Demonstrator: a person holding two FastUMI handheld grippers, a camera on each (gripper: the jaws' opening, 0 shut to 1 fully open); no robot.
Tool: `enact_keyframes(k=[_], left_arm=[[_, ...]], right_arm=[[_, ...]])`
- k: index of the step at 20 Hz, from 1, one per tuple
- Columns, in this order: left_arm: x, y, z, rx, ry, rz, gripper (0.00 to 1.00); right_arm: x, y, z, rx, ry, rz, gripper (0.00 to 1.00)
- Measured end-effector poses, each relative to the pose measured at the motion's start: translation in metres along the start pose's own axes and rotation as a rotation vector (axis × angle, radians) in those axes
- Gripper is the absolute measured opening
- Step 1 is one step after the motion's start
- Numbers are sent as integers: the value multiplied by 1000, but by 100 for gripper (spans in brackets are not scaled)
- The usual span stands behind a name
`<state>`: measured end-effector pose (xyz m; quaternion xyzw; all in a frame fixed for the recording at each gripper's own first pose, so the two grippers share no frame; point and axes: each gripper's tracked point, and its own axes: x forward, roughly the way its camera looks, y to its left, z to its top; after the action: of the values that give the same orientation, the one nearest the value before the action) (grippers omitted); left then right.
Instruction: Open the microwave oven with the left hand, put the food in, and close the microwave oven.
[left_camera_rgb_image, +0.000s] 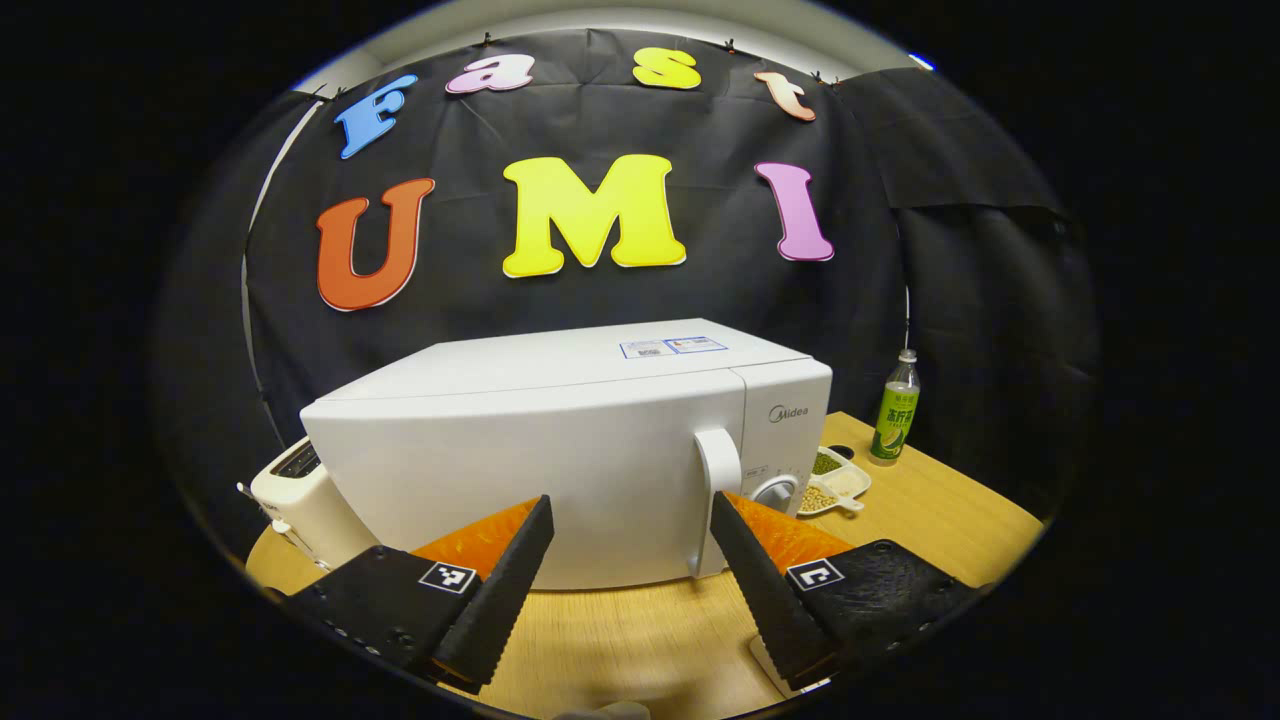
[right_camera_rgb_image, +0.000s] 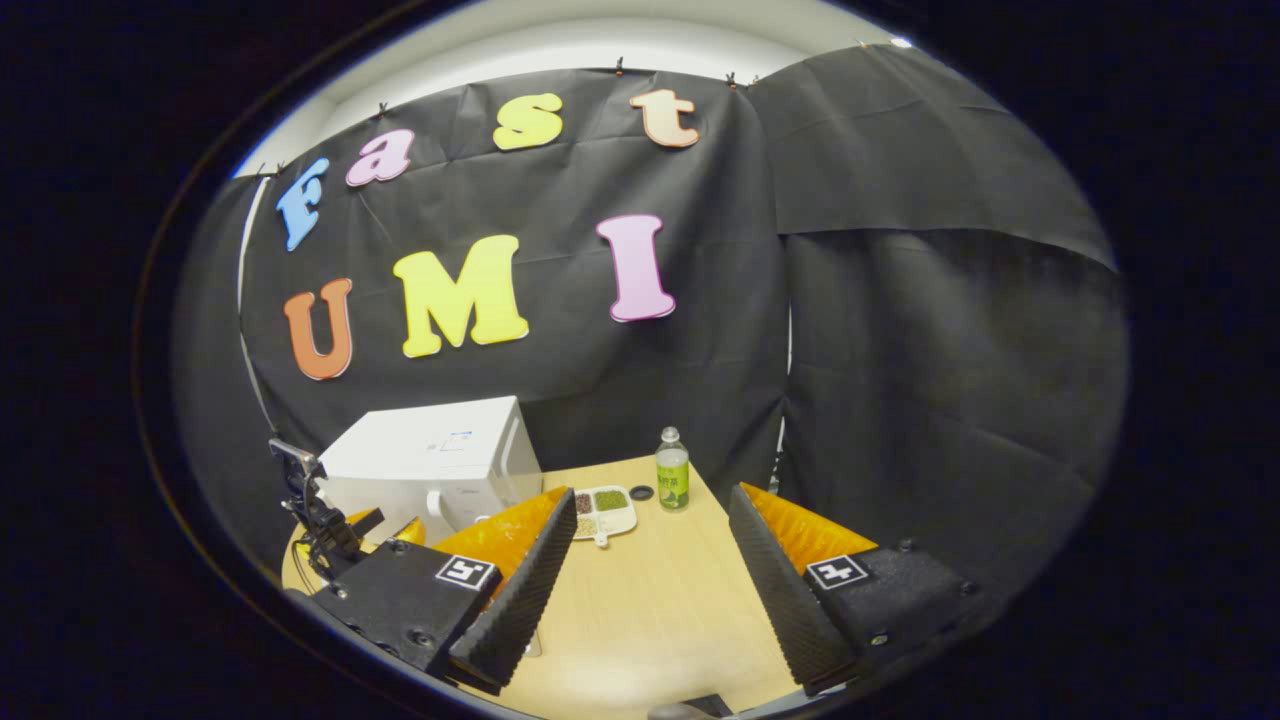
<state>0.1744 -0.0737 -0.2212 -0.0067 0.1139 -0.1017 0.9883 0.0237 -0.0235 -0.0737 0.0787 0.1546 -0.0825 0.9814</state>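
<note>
Wooden table (left_camera_rgb_image: 930, 530) against black cloth, closed white microwave (left_camera_rgb_image: 560, 450) on it.

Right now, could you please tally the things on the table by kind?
Microwave: 1
Toaster: 1
Bottle: 1
Divided dish of food: 1
Small dark lid beside the dish: 1
Total: 5
</note>
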Motion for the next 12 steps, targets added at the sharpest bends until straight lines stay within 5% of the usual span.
enact_keyframes(k=[1, 12], left_arm=[[-7, 1, 6, 6, -13, 6, 96], [-134, 43, 80, -32, -100, 96, 96]], right_arm=[[-1, 3, 1, -3, -4, 10, 98], [-24, 27, 20, -22, -100, 108, 98]])
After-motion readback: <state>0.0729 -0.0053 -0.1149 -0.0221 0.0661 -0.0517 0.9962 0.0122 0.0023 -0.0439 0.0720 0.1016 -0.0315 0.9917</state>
